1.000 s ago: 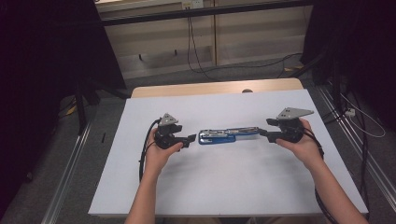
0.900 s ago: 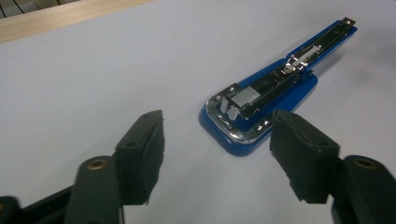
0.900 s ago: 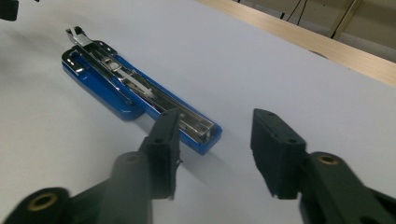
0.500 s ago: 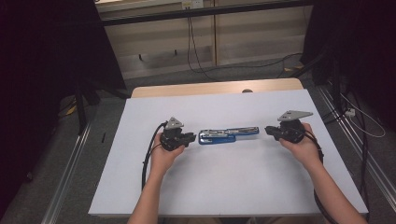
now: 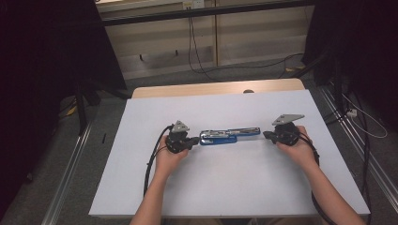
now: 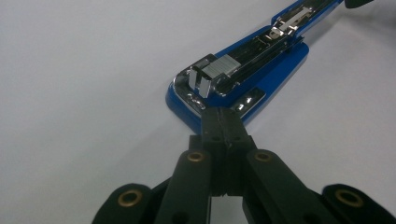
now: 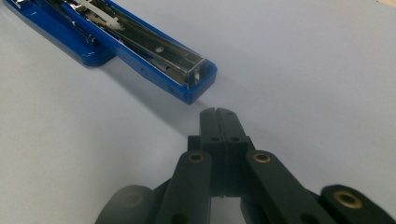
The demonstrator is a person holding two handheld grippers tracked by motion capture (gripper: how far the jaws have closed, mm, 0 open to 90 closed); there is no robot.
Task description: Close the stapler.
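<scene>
High view shows the opened-flat blue stapler (image 5: 229,136) lying between left gripper (image 5: 193,139) and right gripper (image 5: 265,135), both having just closed empty, likely poised to nudge it

- I am holding my left gripper (image 5: 190,140) low at about nine o'clock, jaws having just closed, pressed together on nothing.
- I am holding my right gripper (image 5: 265,135) at three o'clock, jaws likewise just closed, empty.
</scene>
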